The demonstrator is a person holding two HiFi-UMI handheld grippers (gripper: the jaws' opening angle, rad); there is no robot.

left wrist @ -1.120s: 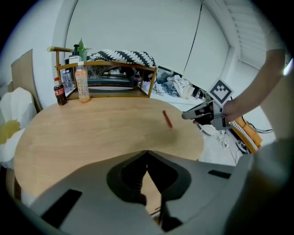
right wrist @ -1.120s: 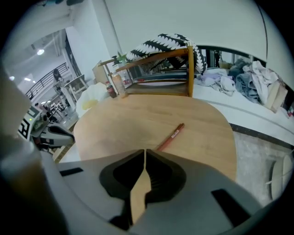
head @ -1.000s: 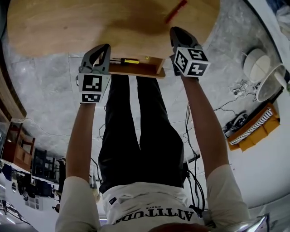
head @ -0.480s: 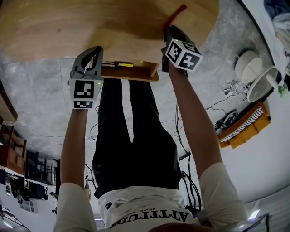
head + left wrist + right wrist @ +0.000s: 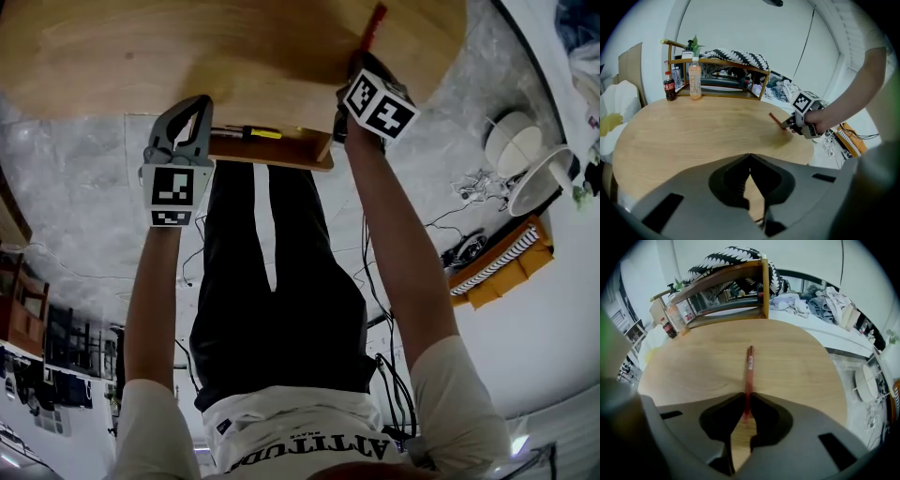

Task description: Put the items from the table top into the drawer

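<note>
Right gripper [image 5: 746, 401]: jaws drawn in on the near end of a slim red pen [image 5: 749, 366], one tip against each side of the barrel, nothing else between them. From the pinch the pen runs straight away across the round pale wooden table [image 5: 693, 362], a small white label partway along it. I can't tell whether its far end rests on the wood or is clear of it. From the head view this gripper [image 5: 361, 66] is over the table top near the right part of the edge, the pen [image 5: 373, 23] sticking out beyond it. Left gripper [image 5: 751, 159]: jaws pressed together at the tips, only bare table showing through the gap behind them, so it carries nothing. It [image 5: 192, 117] sits at the table's near edge, just beside the left end of the shallow wooden drawer [image 5: 281, 148], which stands pulled out below the top. Inside the drawer lies a thin yellow-and-black tool [image 5: 258, 133]. The left gripper view also catches the pen [image 5: 776, 119] slanting out of the right gripper, well across the table from the drawer.
</note>
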